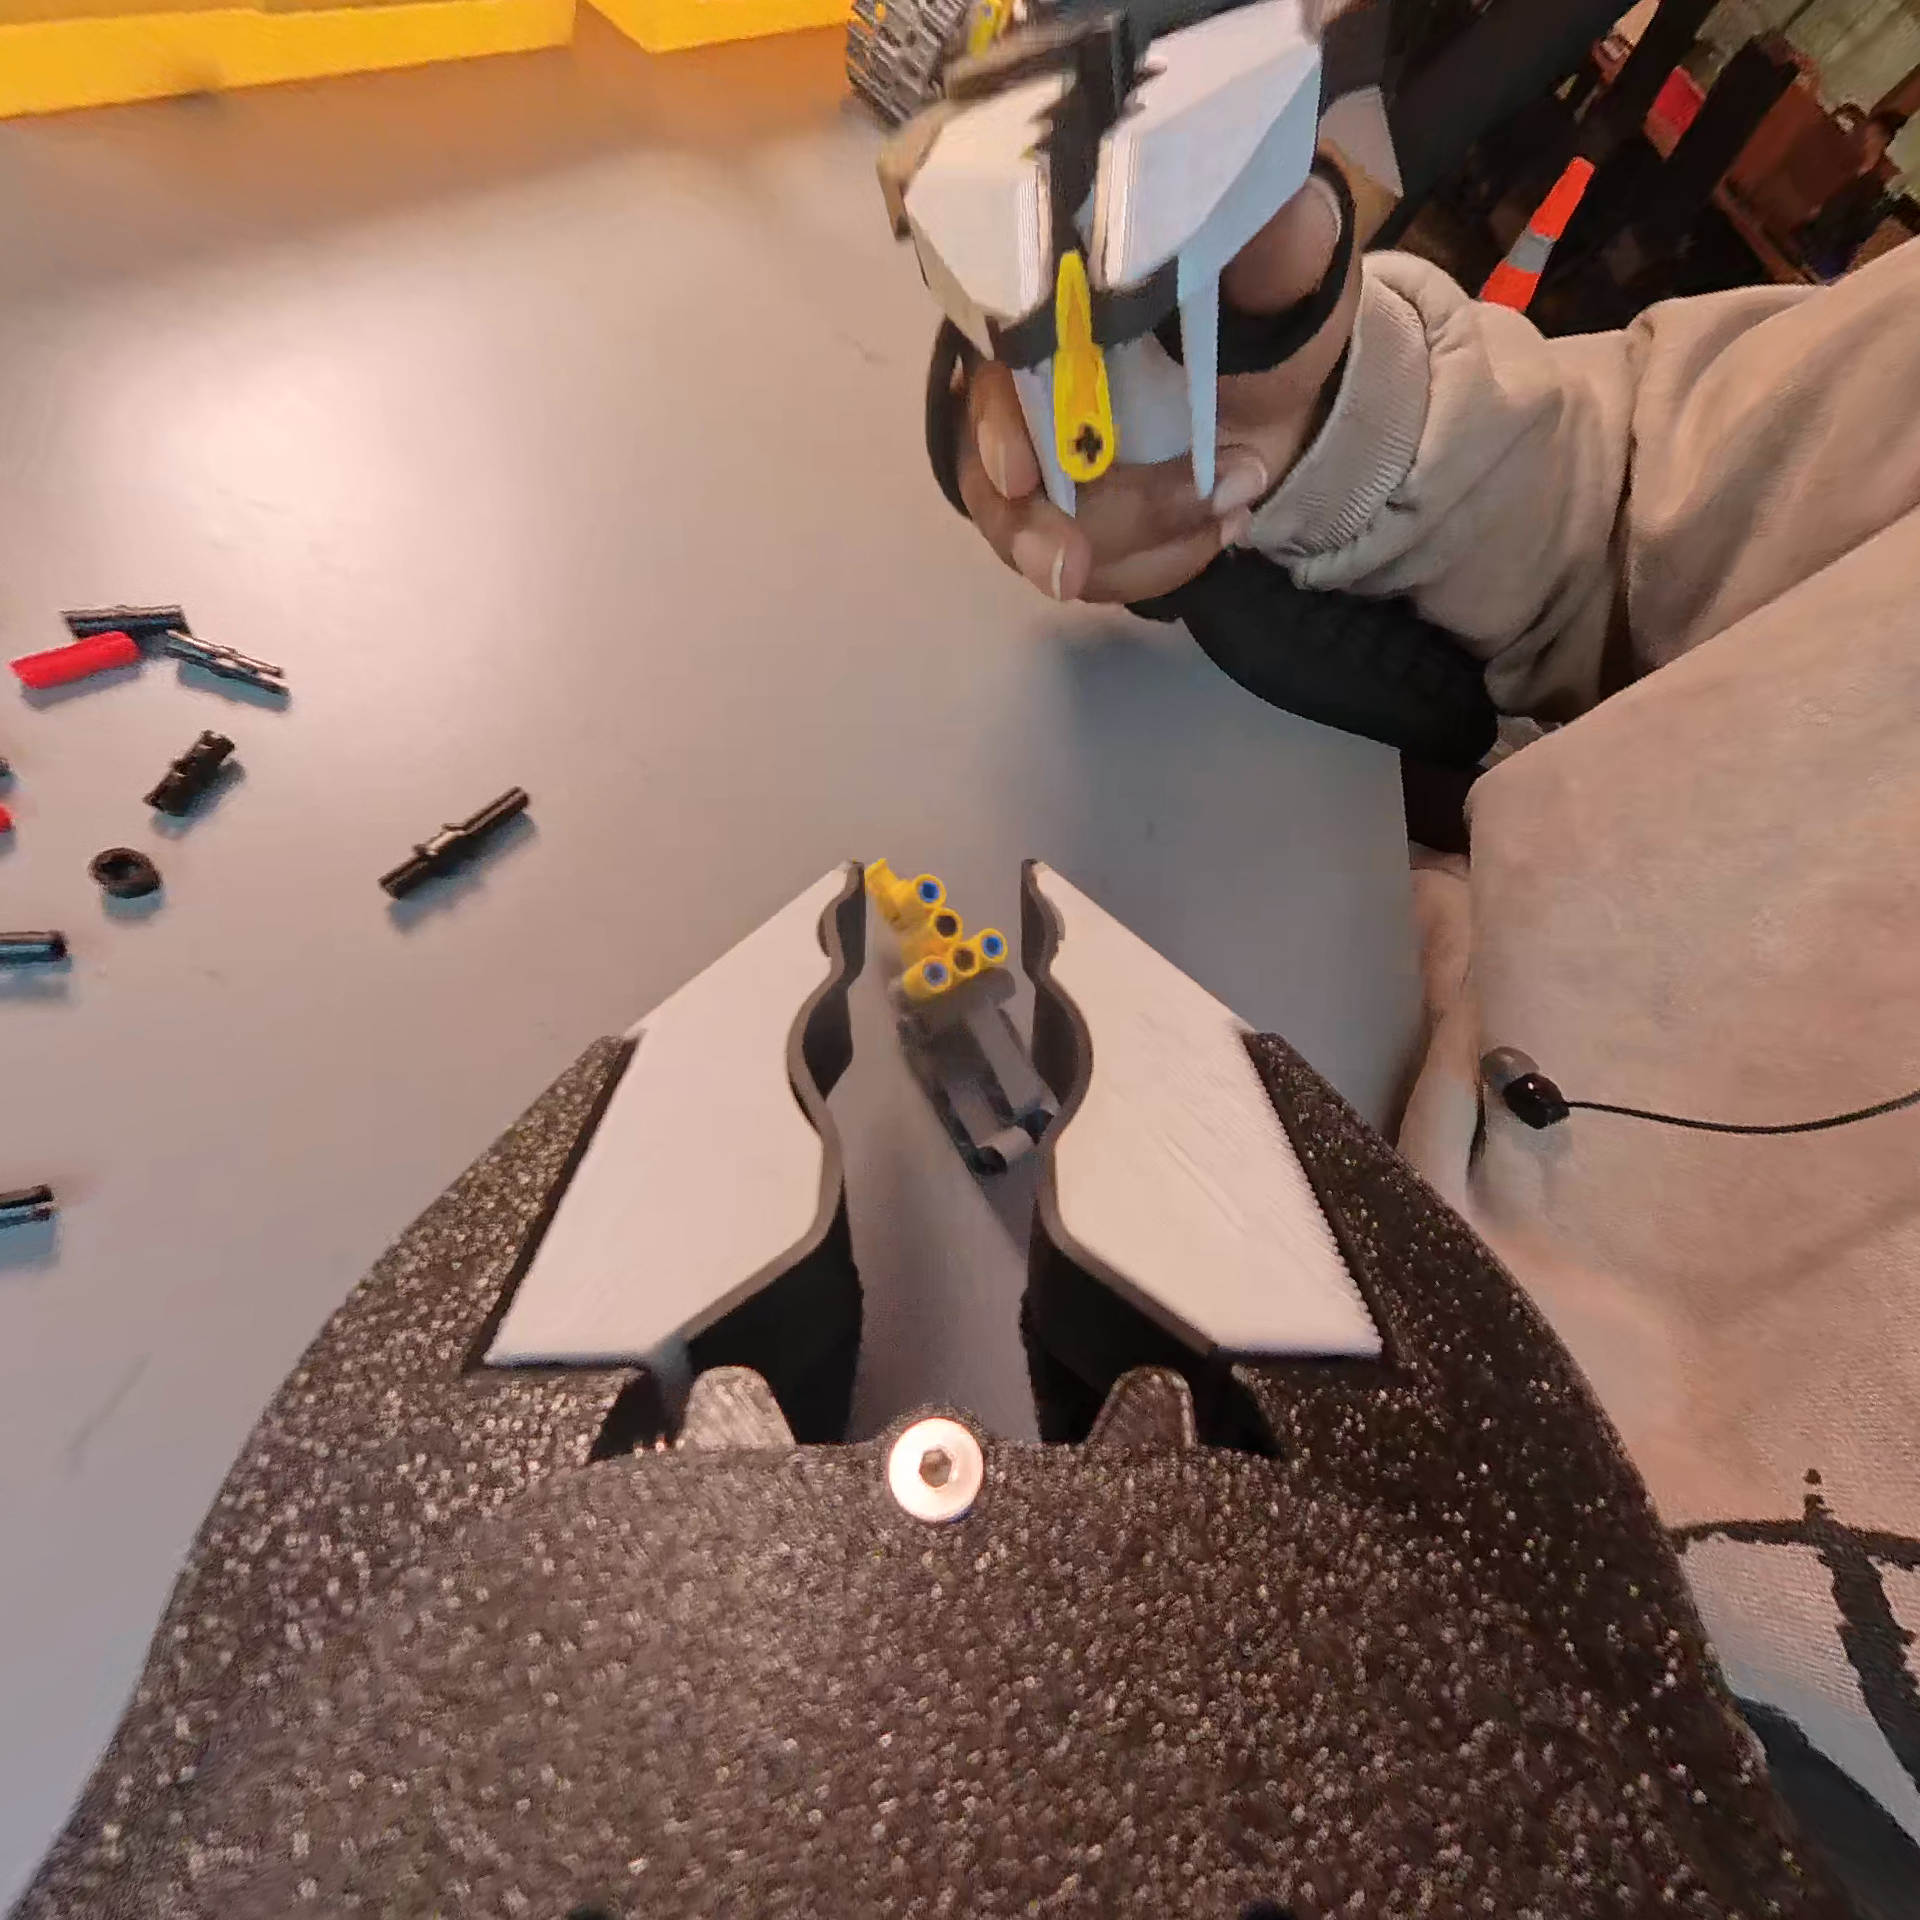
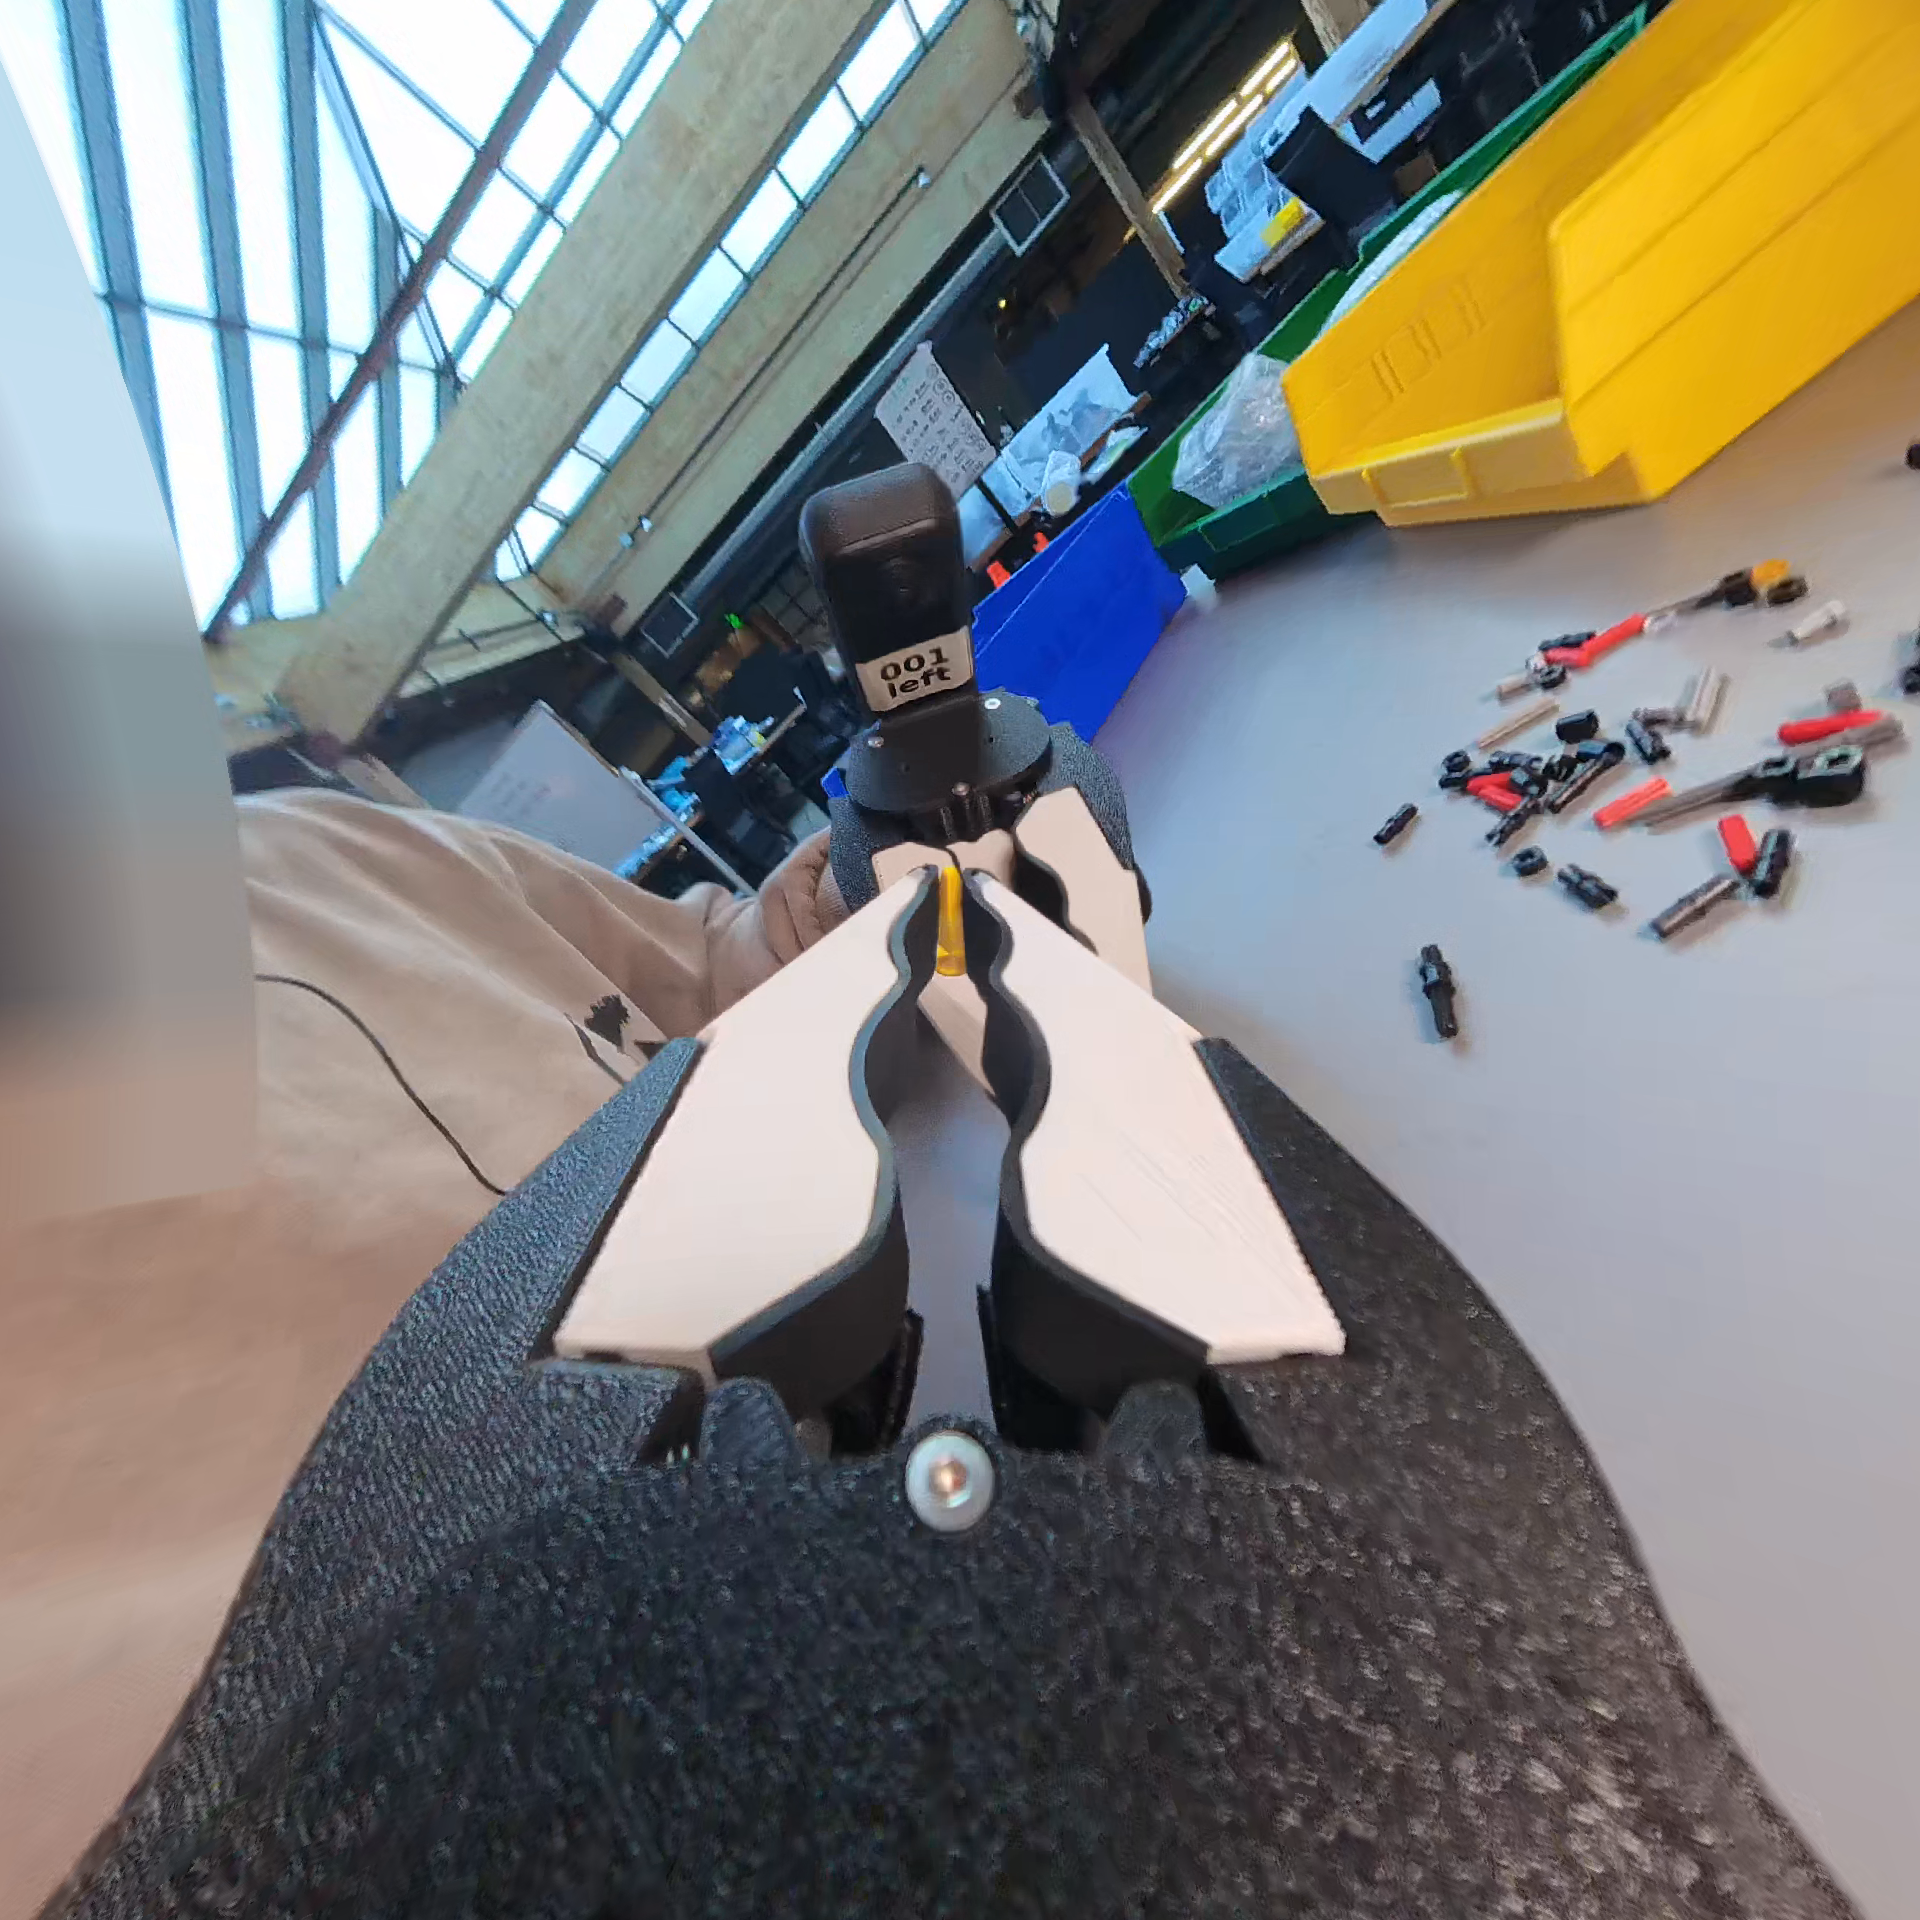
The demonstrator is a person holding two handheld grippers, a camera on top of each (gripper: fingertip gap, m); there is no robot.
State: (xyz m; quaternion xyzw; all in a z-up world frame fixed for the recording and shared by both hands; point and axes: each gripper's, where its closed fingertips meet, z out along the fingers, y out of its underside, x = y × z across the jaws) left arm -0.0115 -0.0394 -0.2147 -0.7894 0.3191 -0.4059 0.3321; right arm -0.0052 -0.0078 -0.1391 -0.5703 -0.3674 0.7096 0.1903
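In the left wrist view my left gripper (image 1: pixel 943 883) holds a small yellow and grey brick assembly (image 1: pixel 951 961) with blue pins. It sits slantwise between the jaws, just above the grey table (image 1: pixel 623 468). My right gripper (image 2: pixel 948 881) is shut on a yellow beam (image 2: pixel 949 930). In the left wrist view the right gripper (image 1: pixel 1081 255) hangs above and beyond, held in a hand, with the beam (image 1: pixel 1081 384) pointing down toward my left gripper. In the right wrist view a left finger (image 2: pixel 1091 883) and the left gripper's black camera (image 2: pixel 894 582) show just past the beam.
Several loose black, red and grey parts lie on the table (image 2: pixel 1621 769), among them a black axle (image 1: pixel 452 842). Yellow bins (image 2: pixel 1558 364), a green bin (image 2: pixel 1247 520) and a blue bin (image 2: pixel 1070 613) stand at the back. A person's beige sleeve (image 1: pixel 1558 468) covers the table's near edge. The right gripper is farther from the black axle (image 1: pixel 452 842), some 12 cm, than the left, some 8 cm. Seen from the right wrist view (image 2: pixel 1463 1009) as well.
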